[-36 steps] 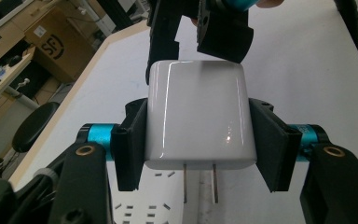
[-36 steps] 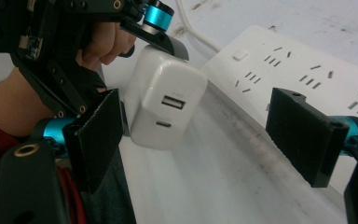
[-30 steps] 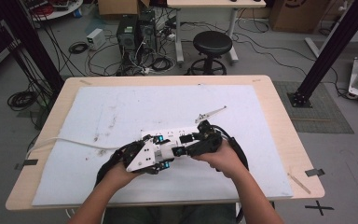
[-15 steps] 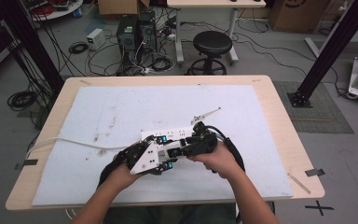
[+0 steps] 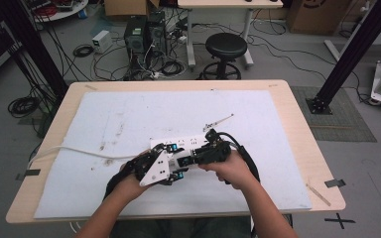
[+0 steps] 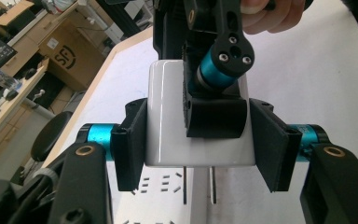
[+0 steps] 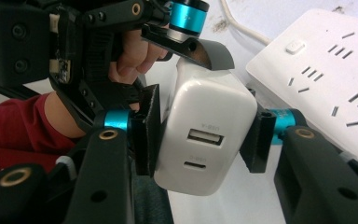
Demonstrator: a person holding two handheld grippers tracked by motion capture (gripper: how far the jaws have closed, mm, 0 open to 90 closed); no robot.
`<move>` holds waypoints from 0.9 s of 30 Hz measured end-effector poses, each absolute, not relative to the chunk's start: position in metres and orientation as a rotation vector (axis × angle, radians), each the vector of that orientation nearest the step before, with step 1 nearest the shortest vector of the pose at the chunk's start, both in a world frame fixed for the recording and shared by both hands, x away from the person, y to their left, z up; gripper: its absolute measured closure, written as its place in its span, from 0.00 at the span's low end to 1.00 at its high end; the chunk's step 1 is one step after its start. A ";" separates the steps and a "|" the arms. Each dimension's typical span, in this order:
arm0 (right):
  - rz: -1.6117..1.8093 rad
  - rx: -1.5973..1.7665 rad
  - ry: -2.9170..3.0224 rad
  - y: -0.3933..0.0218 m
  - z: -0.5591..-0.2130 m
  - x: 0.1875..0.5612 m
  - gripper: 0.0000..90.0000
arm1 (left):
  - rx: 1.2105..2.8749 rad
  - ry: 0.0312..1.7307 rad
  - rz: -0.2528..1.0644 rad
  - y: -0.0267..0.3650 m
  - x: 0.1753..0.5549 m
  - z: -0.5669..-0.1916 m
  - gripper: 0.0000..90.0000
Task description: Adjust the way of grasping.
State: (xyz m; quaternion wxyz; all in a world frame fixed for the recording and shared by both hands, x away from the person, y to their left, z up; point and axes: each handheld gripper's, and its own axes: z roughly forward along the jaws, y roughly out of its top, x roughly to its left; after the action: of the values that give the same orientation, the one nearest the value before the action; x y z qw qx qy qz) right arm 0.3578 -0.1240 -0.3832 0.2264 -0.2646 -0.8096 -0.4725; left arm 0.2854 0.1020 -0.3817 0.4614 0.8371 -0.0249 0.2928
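Here, charger point(image 6: 177, 116) prongs toward power strip point(image 7: 326, 70), both grippers' fingers point(image 7: 151, 126) clamped on it.

A light wooden table point(image 5: 297, 104) carries a large white sheet point(image 5: 129, 114) spread over most of its top. On the sheet, near its middle, lies a white power strip point(image 5: 181, 144); its white cable point(image 5: 79, 151) runs left from it, and a thin metal rod point(image 5: 219, 121) lies just right of it
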 end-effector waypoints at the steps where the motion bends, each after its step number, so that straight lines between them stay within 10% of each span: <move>1: -1.298 -0.730 -2.230 -0.124 -0.383 0.358 0.66 | 2.059 -0.061 0.720 0.102 0.285 -0.382 0.47; 13: -1.343 -0.750 -2.257 -0.131 -0.377 0.360 0.70 | 2.035 0.074 0.711 0.105 0.291 -0.378 0.22; 27: -1.438 -0.836 -2.401 -0.166 -0.342 0.362 0.70 | 2.073 0.287 0.661 0.148 0.308 -0.352 0.21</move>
State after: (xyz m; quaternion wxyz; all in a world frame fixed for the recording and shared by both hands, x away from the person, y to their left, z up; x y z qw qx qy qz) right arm 0.3621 -0.1663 -0.3424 0.1103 -0.2843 -0.8170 -0.4894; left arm 0.3076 0.1476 -0.3519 0.4560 0.8407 0.1163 0.2681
